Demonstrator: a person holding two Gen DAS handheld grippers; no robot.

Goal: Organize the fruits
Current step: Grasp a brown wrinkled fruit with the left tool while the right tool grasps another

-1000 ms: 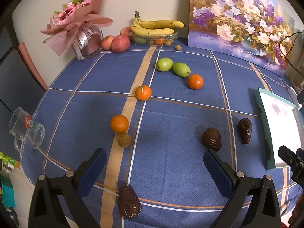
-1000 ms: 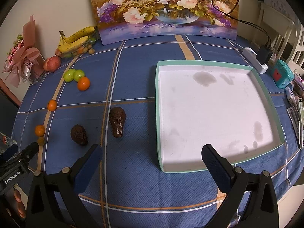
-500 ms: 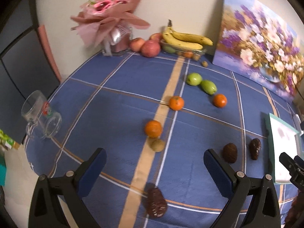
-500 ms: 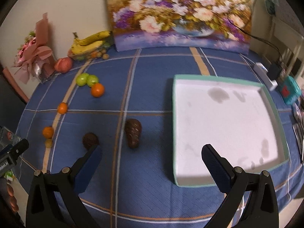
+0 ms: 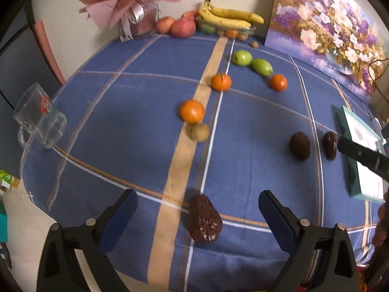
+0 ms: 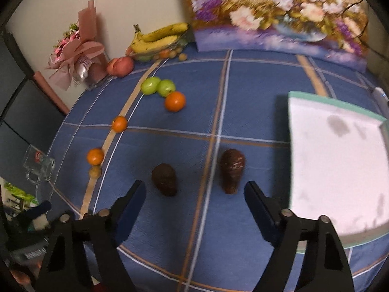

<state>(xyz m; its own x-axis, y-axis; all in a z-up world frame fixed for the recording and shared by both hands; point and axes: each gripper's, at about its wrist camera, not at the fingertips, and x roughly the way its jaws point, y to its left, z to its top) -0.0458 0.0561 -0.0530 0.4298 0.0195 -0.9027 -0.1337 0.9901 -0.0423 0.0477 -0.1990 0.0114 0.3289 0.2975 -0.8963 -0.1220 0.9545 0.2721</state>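
Blue cloth with tan and white stripes covered the table (image 5: 126, 102), which stood against a pale wall with a flower painting (image 5: 325, 24) propped at the back. Loose fruit lay scattered across the cloth, apparently waiting to be gathered: two green fruits (image 5: 252, 62), three oranges (image 5: 192, 111) and one small brown round fruit (image 5: 199, 132), well apart from the white tray (image 6: 340, 160) with a teal rim at the right, which held nothing and was probably where the fruit belonged. The left gripper (image 5: 197, 213) hung over the near edge with its fingers spread wide and touching nothing; a dark brown scaly fruit (image 5: 204, 221) lay between them, so it seemed lined up as the first pick. The right gripper (image 6: 194, 192) pointed down at two similar dark fruits (image 6: 165, 179), one just beside its left finger, the other (image 6: 232, 174) just inside its right. Its jaws had just been closing from their widest but gripped nothing. Bananas (image 5: 231, 17) and red apples (image 5: 182, 26) sat at the far wall beside a pink wrapped bouquet (image 5: 126, 2), and a glass mug (image 5: 40, 119) lay on its side at the left edge.
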